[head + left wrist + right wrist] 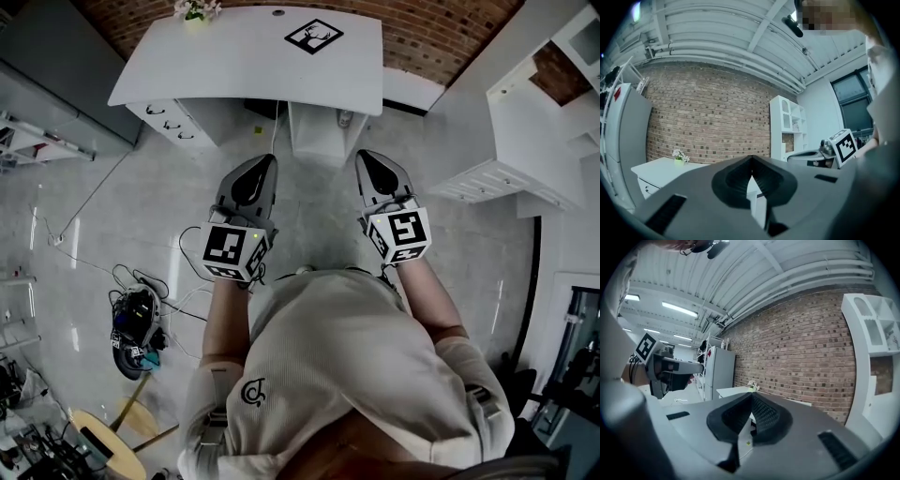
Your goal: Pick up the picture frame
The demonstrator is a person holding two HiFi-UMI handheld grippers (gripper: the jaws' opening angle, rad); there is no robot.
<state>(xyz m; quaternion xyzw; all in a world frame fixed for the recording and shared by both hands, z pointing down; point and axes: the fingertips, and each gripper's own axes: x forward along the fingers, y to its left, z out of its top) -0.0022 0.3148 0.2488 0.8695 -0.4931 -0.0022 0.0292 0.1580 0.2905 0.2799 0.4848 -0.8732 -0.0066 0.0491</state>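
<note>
Left tongs (268, 161), right tongs (362, 155): level, side by side, both fully closed, nothing held. Picture frame (313, 36): flat on white counter (234, 58), well apart from both.

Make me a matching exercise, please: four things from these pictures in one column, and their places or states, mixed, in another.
1 picture frame
2 flowers
3 left tool
4 white shelf unit

a on the desk's far left corner
b standing right of the desk
c on the desk, right part
d shut, empty

Pairs: 1-c, 2-a, 3-d, 4-b
</note>
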